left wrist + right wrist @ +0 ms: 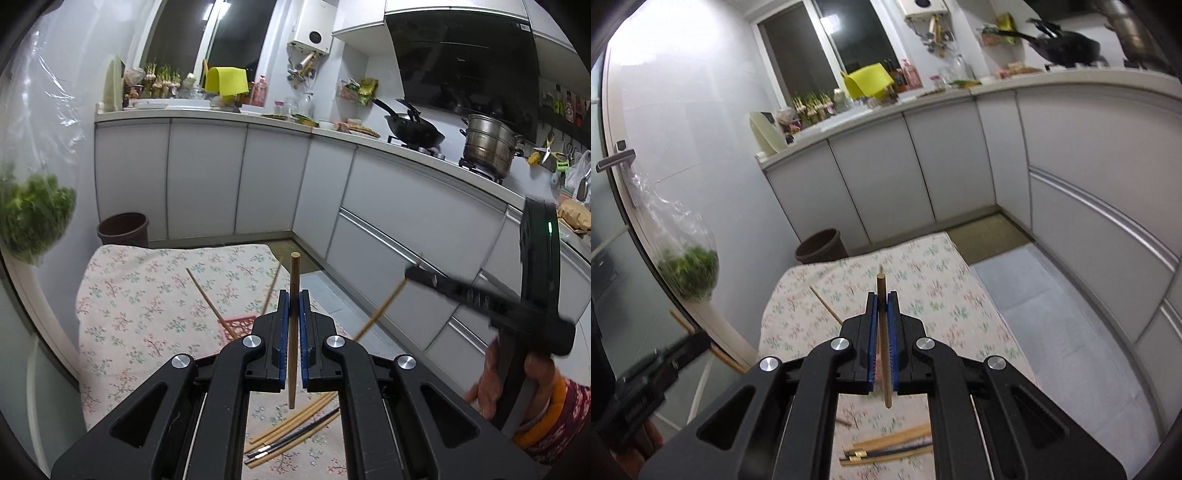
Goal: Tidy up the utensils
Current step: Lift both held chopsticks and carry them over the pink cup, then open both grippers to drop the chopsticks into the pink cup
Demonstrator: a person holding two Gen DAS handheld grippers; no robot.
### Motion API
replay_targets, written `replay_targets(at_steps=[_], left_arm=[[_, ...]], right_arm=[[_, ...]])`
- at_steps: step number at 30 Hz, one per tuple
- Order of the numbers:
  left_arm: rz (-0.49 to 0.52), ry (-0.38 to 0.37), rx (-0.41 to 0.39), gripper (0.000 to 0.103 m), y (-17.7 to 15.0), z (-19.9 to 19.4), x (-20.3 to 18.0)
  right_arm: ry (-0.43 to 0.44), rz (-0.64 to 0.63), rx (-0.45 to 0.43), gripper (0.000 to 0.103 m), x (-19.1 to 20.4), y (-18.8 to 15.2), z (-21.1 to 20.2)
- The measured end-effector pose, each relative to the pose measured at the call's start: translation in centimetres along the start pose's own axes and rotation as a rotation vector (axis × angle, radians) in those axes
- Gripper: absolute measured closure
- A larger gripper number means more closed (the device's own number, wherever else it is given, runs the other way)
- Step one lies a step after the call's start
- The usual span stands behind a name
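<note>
My left gripper (294,295) is shut on a wooden chopstick (294,280) that runs between the blue pads and sticks out past the tips. My right gripper (882,295) is shut on another wooden chopstick (881,291); that gripper also shows in the left wrist view (410,272), raised at the right with its chopstick (380,309) pointing down. A pink basket (238,324) holding two chopsticks (207,299) stands on the floral-cloth table (140,317) just beyond the left gripper. Several loose chopsticks (295,432) lie on the cloth below the grippers; they also show in the right wrist view (886,448).
A brown waste bin (123,229) stands on the floor beyond the table. White kitchen cabinets (388,206) run along the back and right. A plastic bag of greens (689,269) hangs from a door handle at the left. A wok (413,129) and steel pot (489,146) sit on the stove.
</note>
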State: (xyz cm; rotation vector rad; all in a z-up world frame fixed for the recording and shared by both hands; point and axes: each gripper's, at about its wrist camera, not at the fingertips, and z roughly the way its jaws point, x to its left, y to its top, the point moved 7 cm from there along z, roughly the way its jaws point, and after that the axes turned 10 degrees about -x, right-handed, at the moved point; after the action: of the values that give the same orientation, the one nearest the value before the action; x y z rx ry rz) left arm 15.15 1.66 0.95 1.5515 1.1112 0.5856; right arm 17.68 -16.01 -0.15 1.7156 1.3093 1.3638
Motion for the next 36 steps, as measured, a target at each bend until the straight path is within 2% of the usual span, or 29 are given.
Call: replay_targets(at_steps=[5, 8, 11, 16, 19, 22, 28, 36], left_arm=[[-0.015, 0.027, -0.018, 0.099, 0.7, -0.1, 1.6], [-0.018, 0.043, -0.024, 0.099, 1.0, 0.1, 2.3], [-0.019, 0.066, -0.037, 0.099, 1.4, 0.6, 3.2], [-0.032, 0.083, -0.043, 0.099, 1.8, 2.2, 4.1], [-0.049, 0.088, -0.052, 0.099, 2.2, 3.1, 4.5], [-0.063, 0.095, -0.07, 0.099, 3.0, 4.1, 4.8], [-0.072, 0.137, -0.103, 0.099, 4.6, 7.2, 5.4], [-0.032, 0.192, -0.061, 0.099, 2.7, 12.5, 5.6]], right_arm=[[0.042, -0.018, -0.069, 0.098, 3.1, 3.4, 2.6], [0.047, -0.042, -0.098, 0.098, 4.2, 4.0, 5.0], [0.066, -0.053, -0.093, 0.098, 4.8, 2.9, 8.3], [0.065, -0.105, 0.023, 0.094, 5.0, -1.2, 13.1], [0.044, -0.111, 0.027, 0.092, 4.2, -1.7, 13.0], [0.019, -0.097, 0.012, 0.077, 2.9, -1.4, 12.1], [-0.016, -0.049, -0.003, 0.071, -0.3, -0.9, 9.9], [-0.038, -0.047, 0.001, 0.071, -2.9, -2.1, 8.7]])
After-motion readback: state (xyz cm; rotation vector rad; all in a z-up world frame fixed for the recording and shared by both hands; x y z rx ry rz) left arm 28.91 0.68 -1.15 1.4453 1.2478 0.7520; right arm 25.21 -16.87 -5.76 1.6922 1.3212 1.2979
